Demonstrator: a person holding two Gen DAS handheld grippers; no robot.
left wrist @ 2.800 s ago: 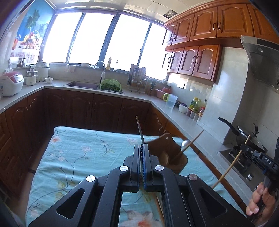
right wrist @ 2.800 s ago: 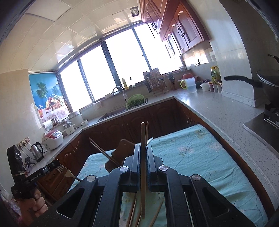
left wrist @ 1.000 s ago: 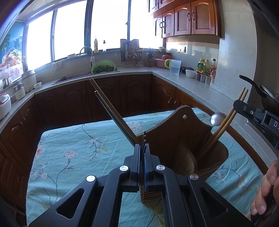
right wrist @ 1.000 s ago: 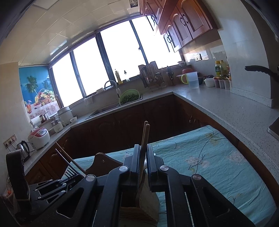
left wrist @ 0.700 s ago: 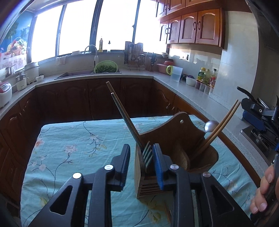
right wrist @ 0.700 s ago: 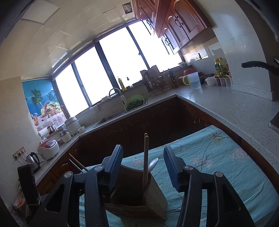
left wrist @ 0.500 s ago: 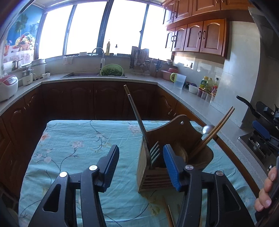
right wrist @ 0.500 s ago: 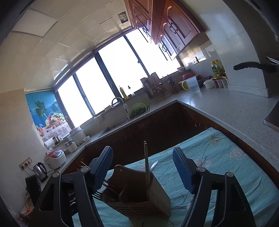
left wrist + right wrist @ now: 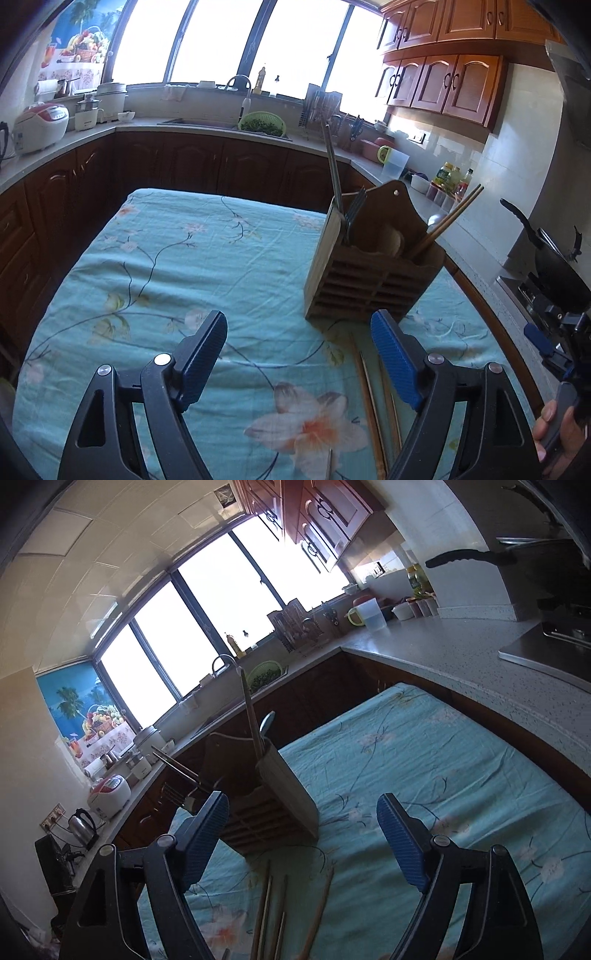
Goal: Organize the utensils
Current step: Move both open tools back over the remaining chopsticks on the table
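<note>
Both grippers, left (image 9: 298, 355) and right (image 9: 302, 838), just opened, fingers spread, nothing between; wooden utensil holder (image 9: 373, 280) beyond fingertips.

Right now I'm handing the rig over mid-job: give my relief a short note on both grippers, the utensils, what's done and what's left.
Left gripper: jaws have just been opening, now wide, nothing between them.
Right gripper: same, jaws just opened, empty.
Wooden utensil holder stands on the floral tablecloth. In it: dark chopsticks and a fork at one end, light chopsticks and a spoon at the other.
Done: those pieces are in.
Left: loose chopsticks lying on the cloth in front of the holder, near both grippers; pick them up and slot them in.
</note>
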